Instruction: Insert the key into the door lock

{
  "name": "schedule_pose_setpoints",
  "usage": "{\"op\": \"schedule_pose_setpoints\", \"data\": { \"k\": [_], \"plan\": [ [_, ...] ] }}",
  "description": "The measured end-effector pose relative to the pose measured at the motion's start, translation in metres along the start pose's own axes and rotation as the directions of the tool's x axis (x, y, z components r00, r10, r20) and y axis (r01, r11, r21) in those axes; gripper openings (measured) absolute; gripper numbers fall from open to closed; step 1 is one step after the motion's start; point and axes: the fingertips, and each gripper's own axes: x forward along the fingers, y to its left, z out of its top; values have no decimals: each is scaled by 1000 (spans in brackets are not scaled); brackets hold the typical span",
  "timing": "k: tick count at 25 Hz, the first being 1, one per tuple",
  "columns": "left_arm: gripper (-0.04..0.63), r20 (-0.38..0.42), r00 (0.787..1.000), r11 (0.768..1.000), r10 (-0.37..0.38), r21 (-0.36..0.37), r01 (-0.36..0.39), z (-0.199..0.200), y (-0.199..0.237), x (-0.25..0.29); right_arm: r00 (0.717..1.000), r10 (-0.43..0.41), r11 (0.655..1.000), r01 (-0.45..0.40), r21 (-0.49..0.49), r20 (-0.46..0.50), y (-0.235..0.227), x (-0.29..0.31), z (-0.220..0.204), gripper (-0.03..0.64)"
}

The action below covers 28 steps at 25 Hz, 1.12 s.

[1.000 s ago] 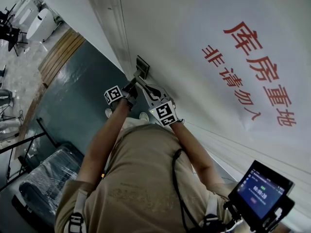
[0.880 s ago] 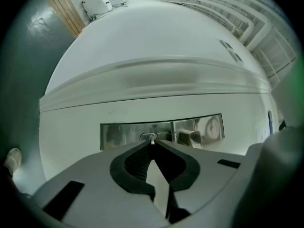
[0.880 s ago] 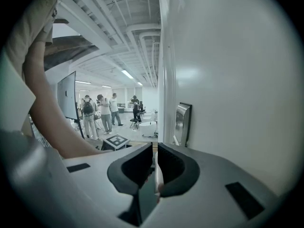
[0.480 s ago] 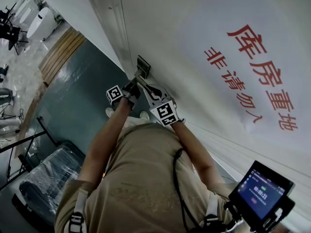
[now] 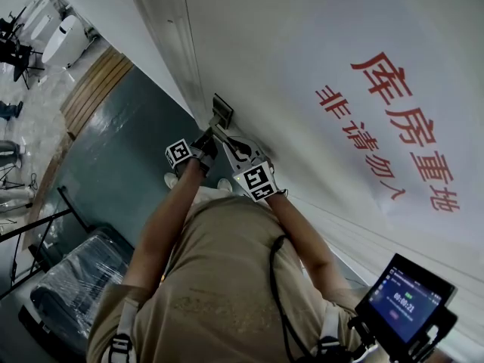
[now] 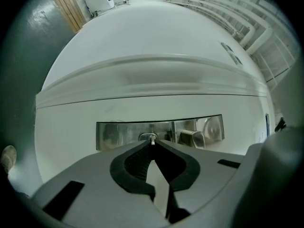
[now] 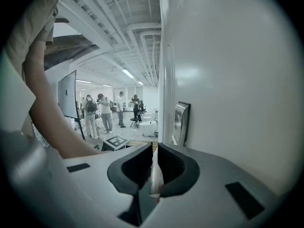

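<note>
Steel lock plate [image 6: 114, 134] sits by the door [image 6: 142, 56] edge; the left gripper [image 6: 152, 146], clamped tight on the key [image 6: 152, 140], holds its tip at the keyhole [image 6: 144, 137]. The right gripper [image 7: 153, 151] is closed, empty. Any wrist roll could skid the key off the slot

The floor [image 5: 121, 153] is dark grey-green beside the door [image 5: 265, 36], with a band of wooden planks [image 5: 94, 89] along its far side and pale flooring [image 5: 38, 104] beyond. On the dark part stand the person's shoes [image 5: 170, 178], close to the door's foot. At lower left is a black trolley [image 5: 45, 308] bearing what may be a plastic-wrapped bundle [image 5: 83, 267]. White rounded units [image 5: 64, 36] stand on the pale part. The door carries a metal lock plate [image 5: 221, 112] near its edge.
</note>
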Motion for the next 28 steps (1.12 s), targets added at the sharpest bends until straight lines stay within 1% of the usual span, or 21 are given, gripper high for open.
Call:
{"op": "schedule_pose_setpoints", "data": {
  "k": [3,8,16,22,28],
  "plan": [
    [34,7,1000,1000,8,-4,-8,3,5,0,1000,-2,1000,2,1,1,-1,1,1,21],
    [34,21,1000,999,-17,-39,18,2,-1,0,1000,3,1000,-3,1,-3,2,2,0,21],
    [34,26,999,998,-23,-52,24,1,0,-1,1000,-15,1000,15,9,2,-1,2,1,21],
    [34,20,1000,999,-8,-45,9,1,3,-2,1000,6,1000,-6,-12,-14,9,3,-6,21],
    [34,25,1000,998,-13,-57,15,2,2,-2,1000,7,1000,-7,-15,10,7,6,2,21]
  ]
}}
